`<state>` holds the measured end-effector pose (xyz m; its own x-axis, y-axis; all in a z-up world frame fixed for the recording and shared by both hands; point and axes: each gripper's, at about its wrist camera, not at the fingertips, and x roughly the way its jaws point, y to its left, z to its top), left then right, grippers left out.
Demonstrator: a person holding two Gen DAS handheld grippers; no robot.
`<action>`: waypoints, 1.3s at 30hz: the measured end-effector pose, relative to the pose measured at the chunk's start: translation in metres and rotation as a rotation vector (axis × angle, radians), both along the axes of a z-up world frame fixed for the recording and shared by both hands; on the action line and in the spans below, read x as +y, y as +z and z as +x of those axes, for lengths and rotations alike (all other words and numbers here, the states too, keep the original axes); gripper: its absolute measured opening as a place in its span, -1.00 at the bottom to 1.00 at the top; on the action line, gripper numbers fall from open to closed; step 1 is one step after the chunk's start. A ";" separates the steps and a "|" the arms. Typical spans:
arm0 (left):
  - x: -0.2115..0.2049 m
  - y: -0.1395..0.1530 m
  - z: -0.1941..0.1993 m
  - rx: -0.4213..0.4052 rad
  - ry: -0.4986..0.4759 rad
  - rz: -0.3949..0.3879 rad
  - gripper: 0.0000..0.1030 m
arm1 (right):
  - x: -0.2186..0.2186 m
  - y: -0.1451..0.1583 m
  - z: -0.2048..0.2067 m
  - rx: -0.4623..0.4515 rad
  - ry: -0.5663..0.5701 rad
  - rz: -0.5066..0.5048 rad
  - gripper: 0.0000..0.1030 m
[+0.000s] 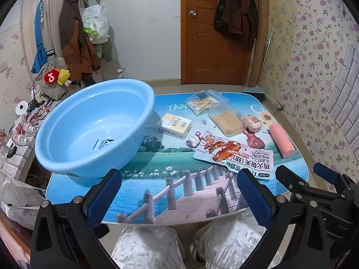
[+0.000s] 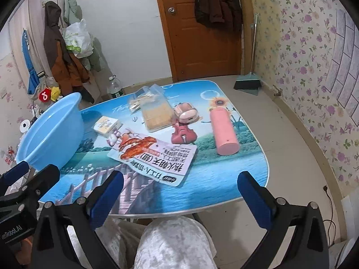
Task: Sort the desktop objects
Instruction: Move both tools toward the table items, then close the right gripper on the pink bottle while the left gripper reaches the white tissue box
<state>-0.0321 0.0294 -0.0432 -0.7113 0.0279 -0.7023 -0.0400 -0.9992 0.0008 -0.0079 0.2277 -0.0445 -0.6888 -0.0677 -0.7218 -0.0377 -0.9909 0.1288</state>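
Glossy smooth plastic basin (image 1: 94,125), shiny foil-like snack packet (image 1: 237,157), matt pink bottle (image 2: 224,130), textured blue fingers (image 1: 104,197)

Black grippers (image 1: 179,192) — blue pads (image 1: 105,192), silver screws.

You had an empty blue basin (image 1: 94,127) at the table's left; right of the basin lay a snack packet (image 2: 154,157), pink bottle (image 2: 224,130), toothpick box (image 2: 157,114) and small carton (image 1: 174,125).

Near edge of table (image 1: 157,192) bare, open approach. Basin (image 1: 94,125) blocks the left side; snack packet (image 2: 154,157) and pink bottle (image 2: 224,130) crowd centre-right.
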 end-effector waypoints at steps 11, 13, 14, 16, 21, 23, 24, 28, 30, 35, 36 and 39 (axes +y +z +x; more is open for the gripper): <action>0.008 0.000 -0.032 -0.007 0.012 0.015 1.00 | 0.021 0.001 -0.028 -0.002 -0.027 0.018 0.99; 0.010 -0.006 -0.036 -0.020 0.007 0.017 1.00 | 0.025 -0.005 -0.034 -0.015 -0.027 0.013 0.99; 0.012 -0.008 -0.038 -0.025 0.005 0.017 1.00 | 0.027 -0.007 -0.035 -0.018 -0.029 0.014 0.99; 0.016 -0.015 -0.043 -0.040 -0.003 0.016 1.00 | 0.031 -0.011 -0.039 -0.021 -0.034 0.015 0.99; 0.027 -0.030 -0.059 -0.069 -0.024 0.005 1.00 | 0.040 -0.022 -0.050 -0.038 -0.049 0.023 0.99; 0.029 -0.032 -0.066 -0.072 -0.026 0.000 1.00 | 0.045 -0.026 -0.055 -0.046 -0.054 0.020 0.99; 0.031 -0.033 -0.070 -0.072 -0.027 -0.001 1.00 | 0.046 -0.027 -0.057 -0.047 -0.056 0.020 0.99; 0.033 -0.037 -0.083 -0.071 -0.029 -0.005 1.00 | 0.051 -0.031 -0.066 -0.051 -0.061 0.020 0.98; 0.034 -0.039 -0.091 -0.073 -0.028 -0.012 1.00 | 0.052 -0.032 -0.072 -0.052 -0.061 0.022 0.97; 0.035 -0.042 -0.108 -0.063 -0.022 -0.027 1.00 | 0.053 -0.035 -0.084 -0.057 -0.059 0.045 0.97; 0.037 -0.043 -0.112 -0.058 -0.027 -0.036 1.00 | 0.053 -0.037 -0.086 -0.059 -0.060 0.048 0.97; 0.040 -0.045 -0.125 -0.056 -0.030 -0.053 1.00 | 0.055 -0.040 -0.092 -0.067 -0.064 0.049 0.97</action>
